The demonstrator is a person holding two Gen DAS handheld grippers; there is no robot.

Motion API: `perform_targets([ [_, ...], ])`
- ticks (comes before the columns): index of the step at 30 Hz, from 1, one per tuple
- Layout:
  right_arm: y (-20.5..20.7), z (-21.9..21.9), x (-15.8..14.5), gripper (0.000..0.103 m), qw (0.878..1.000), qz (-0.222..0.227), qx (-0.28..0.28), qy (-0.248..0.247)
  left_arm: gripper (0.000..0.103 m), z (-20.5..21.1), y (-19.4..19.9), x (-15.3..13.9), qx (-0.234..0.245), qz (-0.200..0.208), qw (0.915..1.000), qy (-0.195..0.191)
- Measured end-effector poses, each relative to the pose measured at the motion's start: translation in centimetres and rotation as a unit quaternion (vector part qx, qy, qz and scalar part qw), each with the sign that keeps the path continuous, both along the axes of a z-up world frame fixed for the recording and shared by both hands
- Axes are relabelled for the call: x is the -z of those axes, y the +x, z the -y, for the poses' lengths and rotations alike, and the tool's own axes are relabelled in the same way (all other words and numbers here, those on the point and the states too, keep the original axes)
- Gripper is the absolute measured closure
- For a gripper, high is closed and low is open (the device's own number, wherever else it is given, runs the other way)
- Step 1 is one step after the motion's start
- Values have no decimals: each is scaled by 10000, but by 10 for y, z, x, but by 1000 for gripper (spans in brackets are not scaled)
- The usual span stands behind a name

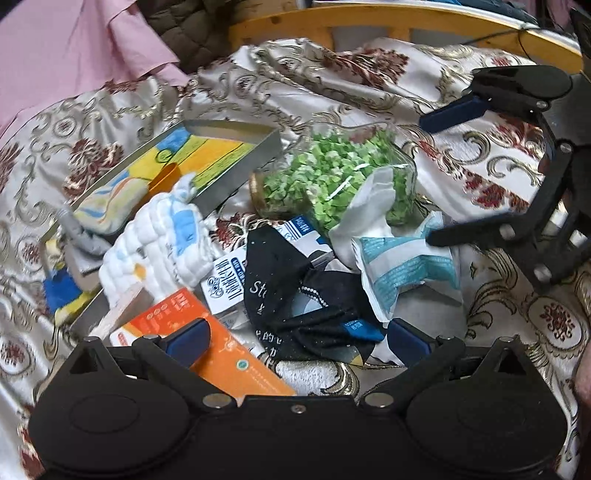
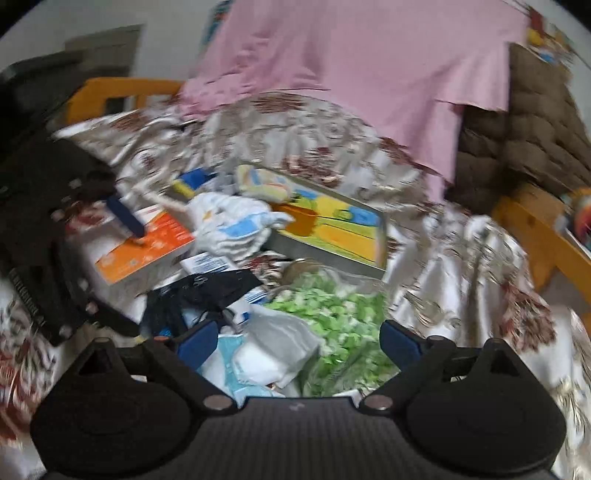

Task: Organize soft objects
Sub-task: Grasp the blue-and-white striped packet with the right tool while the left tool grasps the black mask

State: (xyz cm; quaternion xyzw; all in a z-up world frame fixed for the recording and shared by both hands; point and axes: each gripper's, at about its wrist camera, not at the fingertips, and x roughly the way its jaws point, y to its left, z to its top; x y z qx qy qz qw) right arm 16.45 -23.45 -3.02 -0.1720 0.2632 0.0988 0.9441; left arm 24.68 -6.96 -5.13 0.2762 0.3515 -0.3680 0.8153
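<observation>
On the black sock [image 1: 291, 295] white letters "Sto" can be read, and the milk carton [image 1: 229, 284] under it and the orange box [image 1: 207, 347] carry Chinese print too small to make out. The soft things, the sock, a white cloth [image 1: 159, 243], a white glove [image 1: 369, 206] and a teal-and-white pouch [image 1: 402, 266], lie heaped among a jar [image 1: 332, 177] of green bits and a tin tray [image 1: 221, 158] on a bed's floral bedspread [image 1: 498, 166], with a wooden rail [image 1: 406, 18] and pink sheet [image 2: 369, 66] behind. The left tool [image 1: 299, 338] stands apart above the sock, and the right tool [image 2: 299, 339] stands apart over the glove and jar, neither holding anything.
</observation>
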Motion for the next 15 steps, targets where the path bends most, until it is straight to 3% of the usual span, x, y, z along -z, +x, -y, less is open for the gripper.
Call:
perform_targets([
  [5, 2, -9, 8, 11, 9977, -382, -561, 65, 5, 5, 8, 10, 123, -145, 9997, 146],
  [7, 5, -13, 15, 20, 9967, -547, -606, -38, 5, 5, 11, 12, 133, -151, 9997, 99],
  [12, 11, -16, 24, 29, 9945, -844, -614, -20, 7, 7, 20, 11, 28, -298, 9995, -127],
  [15, 11, -16, 25, 36, 9942, -892, -605, -19, 16, 12, 20, 13, 129, -396, 9991, -91],
])
